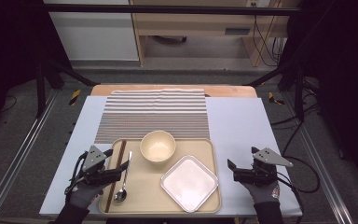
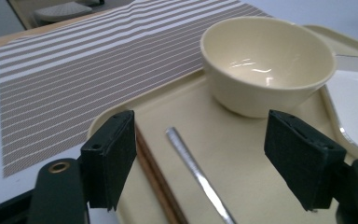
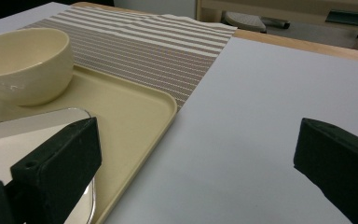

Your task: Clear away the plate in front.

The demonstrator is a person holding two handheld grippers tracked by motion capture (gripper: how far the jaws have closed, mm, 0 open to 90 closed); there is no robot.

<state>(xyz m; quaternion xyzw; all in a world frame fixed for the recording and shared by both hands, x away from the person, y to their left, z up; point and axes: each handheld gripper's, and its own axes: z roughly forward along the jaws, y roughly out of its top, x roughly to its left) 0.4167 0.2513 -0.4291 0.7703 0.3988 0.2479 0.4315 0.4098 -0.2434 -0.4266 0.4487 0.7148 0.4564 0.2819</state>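
the left gripper (image 1: 120,169) hangs over the tray's (image 1: 212,154) left edge, jaws wide and empty, likely lined up to take the spoon (image 1: 122,184) or chopsticks (image 1: 115,173) lying along that edge. the right gripper (image 1: 232,170), also open and empty, waits off the tray's right edge. the left gripper view cuts off the spoon's bowl.

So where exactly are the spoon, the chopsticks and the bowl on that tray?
spoon (image 1: 120,194), high view, on its rounded scoop end near the tray's front edge.
chopsticks (image 1: 116,170), high view, midway along the brown pair left of the spoon.
bowl (image 2: 265,88), left gripper view, on its cream outer wall.
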